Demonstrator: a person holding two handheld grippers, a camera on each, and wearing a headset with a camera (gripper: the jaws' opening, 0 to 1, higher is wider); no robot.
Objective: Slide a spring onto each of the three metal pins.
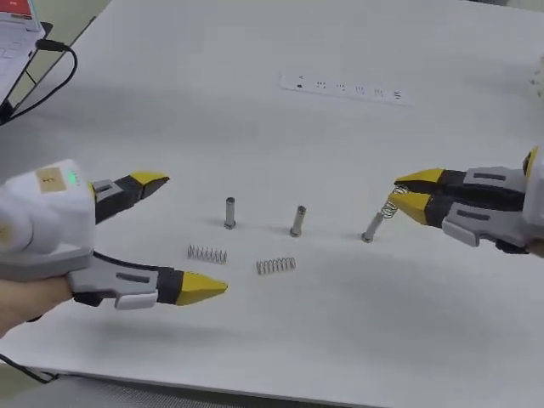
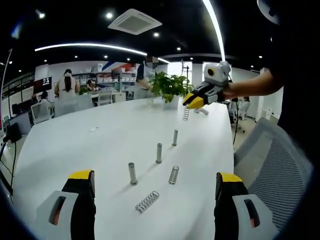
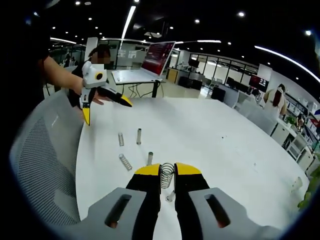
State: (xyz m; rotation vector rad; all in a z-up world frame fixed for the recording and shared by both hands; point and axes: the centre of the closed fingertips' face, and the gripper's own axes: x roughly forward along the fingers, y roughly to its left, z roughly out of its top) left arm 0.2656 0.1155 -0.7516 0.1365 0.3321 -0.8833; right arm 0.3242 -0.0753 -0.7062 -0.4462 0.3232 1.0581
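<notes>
Three short metal pins stand in a row on the white table: the left pin (image 1: 229, 212), the middle pin (image 1: 297, 221) and the right pin (image 1: 372, 226), which leans. My right gripper (image 1: 404, 194) (image 3: 167, 170) is shut on a spring (image 1: 393, 202) (image 3: 167, 175), held just above the top of the right pin. Two loose springs lie in front of the pins, one (image 1: 206, 254) at left and one (image 1: 275, 265) nearer the middle. My left gripper (image 1: 187, 234) (image 2: 155, 182) hangs open to the left of the pins with nothing between its fingers.
A white power strip (image 1: 347, 88) lies further back on the table. A laptop (image 1: 15, 42) with a black cable sits at the far left corner. The table's front edge (image 1: 170, 389) runs close below the left gripper.
</notes>
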